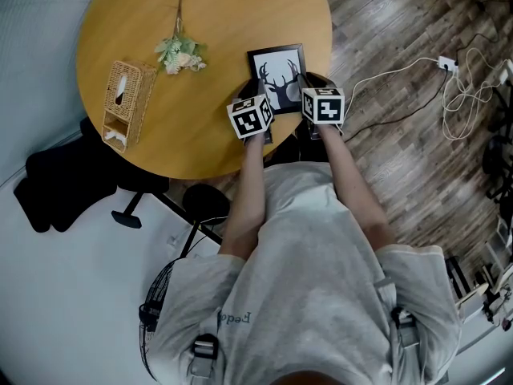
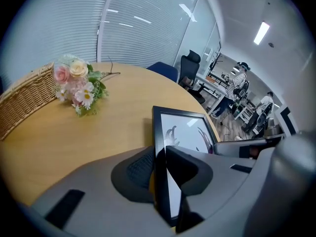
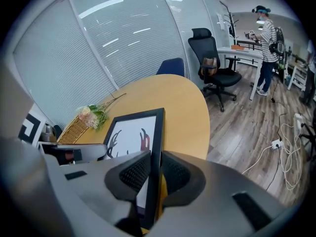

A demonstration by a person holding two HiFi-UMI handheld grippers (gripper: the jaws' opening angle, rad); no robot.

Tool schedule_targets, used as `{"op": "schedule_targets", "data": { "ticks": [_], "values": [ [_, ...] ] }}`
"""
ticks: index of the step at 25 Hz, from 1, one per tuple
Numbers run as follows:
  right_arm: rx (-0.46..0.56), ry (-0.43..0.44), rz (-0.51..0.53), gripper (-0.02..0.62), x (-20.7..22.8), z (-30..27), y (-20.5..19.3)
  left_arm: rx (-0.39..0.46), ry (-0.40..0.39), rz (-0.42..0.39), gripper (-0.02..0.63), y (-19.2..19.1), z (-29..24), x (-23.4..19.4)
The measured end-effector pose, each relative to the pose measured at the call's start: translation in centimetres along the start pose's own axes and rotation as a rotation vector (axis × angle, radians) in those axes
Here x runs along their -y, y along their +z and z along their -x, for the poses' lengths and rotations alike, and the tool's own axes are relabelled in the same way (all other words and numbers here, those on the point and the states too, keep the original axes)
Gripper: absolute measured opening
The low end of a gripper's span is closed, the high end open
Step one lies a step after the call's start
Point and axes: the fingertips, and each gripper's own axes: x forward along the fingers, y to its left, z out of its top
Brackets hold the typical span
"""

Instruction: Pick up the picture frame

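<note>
Round wooden table (image 1: 216,22), seen from above. Black picture frame (image 1: 280,72) with a deer-antler print sat at the table's near edge, in front of the person. Left gripper (image 2: 160,168) was clamped on the frame's left side rail, pads pressing on both faces. Right gripper (image 3: 153,171) was gripping the right side rail in the same way. Both grippers pointed steeply down. Whether the frame had cleared the tabletop couldn't be told. Artificial flower bouquet (image 1: 180,54) lay to the frame's left, well apart. Wicker tissue box (image 1: 128,103) stood further left, near the rim.
</note>
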Motion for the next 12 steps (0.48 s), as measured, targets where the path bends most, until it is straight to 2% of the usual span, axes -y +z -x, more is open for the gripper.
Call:
{"op": "schedule_targets", "data": {
  "ticks": [12],
  "values": [
    [0.190, 0.009, 0.064, 0.075, -2.5, 4.0, 6.0, 0.185, -0.016, -0.051, 0.092, 6.0, 4.4, 1.0]
  ]
}}
